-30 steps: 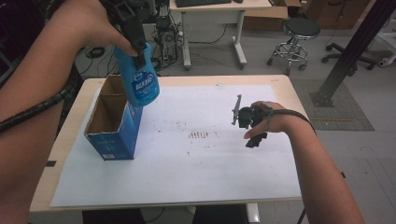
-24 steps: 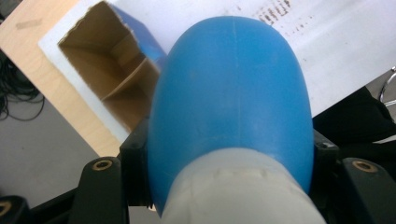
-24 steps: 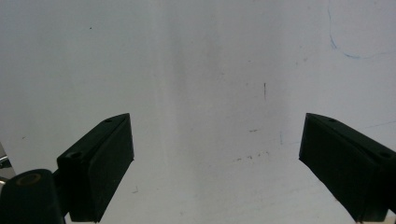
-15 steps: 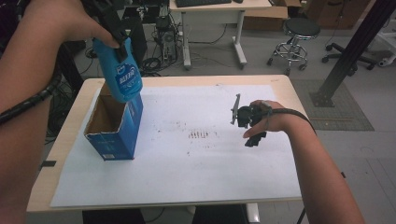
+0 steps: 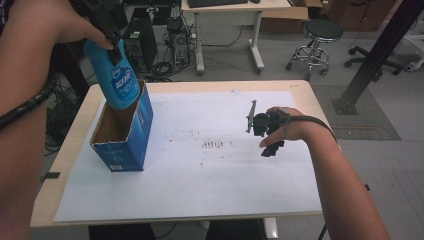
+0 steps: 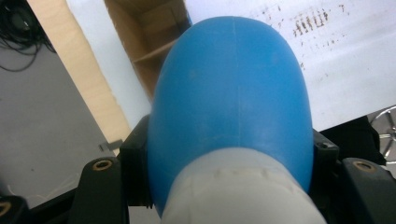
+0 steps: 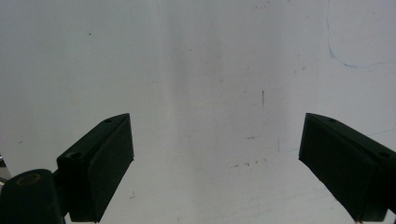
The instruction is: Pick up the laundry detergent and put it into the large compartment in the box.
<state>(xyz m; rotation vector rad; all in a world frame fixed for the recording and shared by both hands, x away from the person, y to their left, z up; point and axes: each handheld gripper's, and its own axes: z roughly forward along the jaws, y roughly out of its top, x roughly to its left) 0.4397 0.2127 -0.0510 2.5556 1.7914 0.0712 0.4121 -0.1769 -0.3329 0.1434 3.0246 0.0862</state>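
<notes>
1. Left gripper (image 5: pixel 111 37), seen in the high view, was raised above the far-left part of the table (image 5: pixel 295 90), its jaws clamped on the neck end of a blue bottle (image 5: pixel 116 77).
2. The bottle hung below the gripper, tilted, base pointing down toward the open top of a blue carton (image 5: pixel 125 135). Its lower end sat at the carton's mouth; whether it touched the rim could not be told.
3. In the left gripper view the bottle (image 6: pixel 233 112) rose straight out from between the jaws, its pale cap end nearest the camera. The carton's brown inside (image 6: pixel 154 42) lay just beyond the bottle, up and to the left.
4. The carton stood upright on a white sheet (image 5: pixel 200 180) covering most of the table.
5. Right gripper (image 5: pixel 260 131) rested on the sheet, well apart from the carton and bottle, with the person's hand (image 5: pixel 287 127) wrapped around it.
6. In the right gripper view its jaws stood wide apart, nothing between them, the marked white sheet (image 7: pixel 205 84) directly ahead.
7. A patch of dark specks (image 5: pixel 215 145) lay on the sheet between the right gripper and the carton.
</notes>
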